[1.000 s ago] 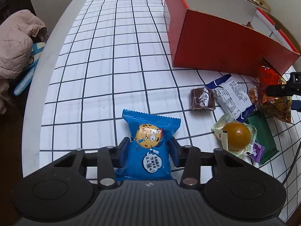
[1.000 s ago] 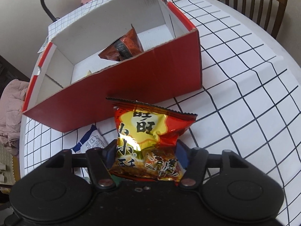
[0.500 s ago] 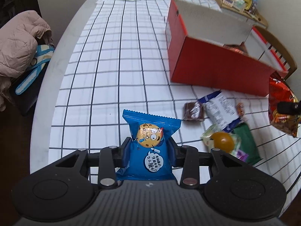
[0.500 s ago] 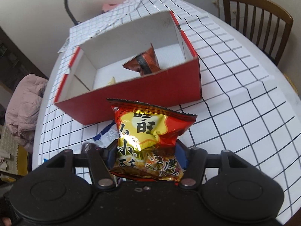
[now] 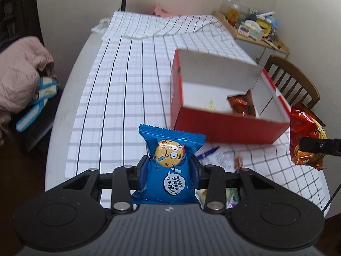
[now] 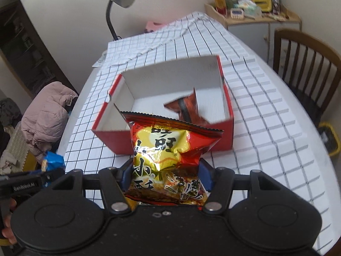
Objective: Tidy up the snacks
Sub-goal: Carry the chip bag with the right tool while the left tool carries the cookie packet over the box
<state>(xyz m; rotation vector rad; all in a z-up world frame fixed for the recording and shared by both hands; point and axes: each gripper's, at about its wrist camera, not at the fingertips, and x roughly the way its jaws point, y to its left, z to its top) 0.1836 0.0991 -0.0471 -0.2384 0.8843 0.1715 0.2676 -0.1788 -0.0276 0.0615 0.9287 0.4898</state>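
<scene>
You hold the blue cookie packet [image 5: 168, 166] clamped left and the red-gold snack bag [image 6: 170, 162] clamped right, both lifted to clear the red box [image 6: 226, 136] wall.

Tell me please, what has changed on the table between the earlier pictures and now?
Both grippers have risen: the left gripper lifted the blue cookie packet off the tablecloth, and the right gripper raised the red and gold snack bag above the red box. Both grips stayed shut. The box and the orange packet inside it did not move.
</scene>
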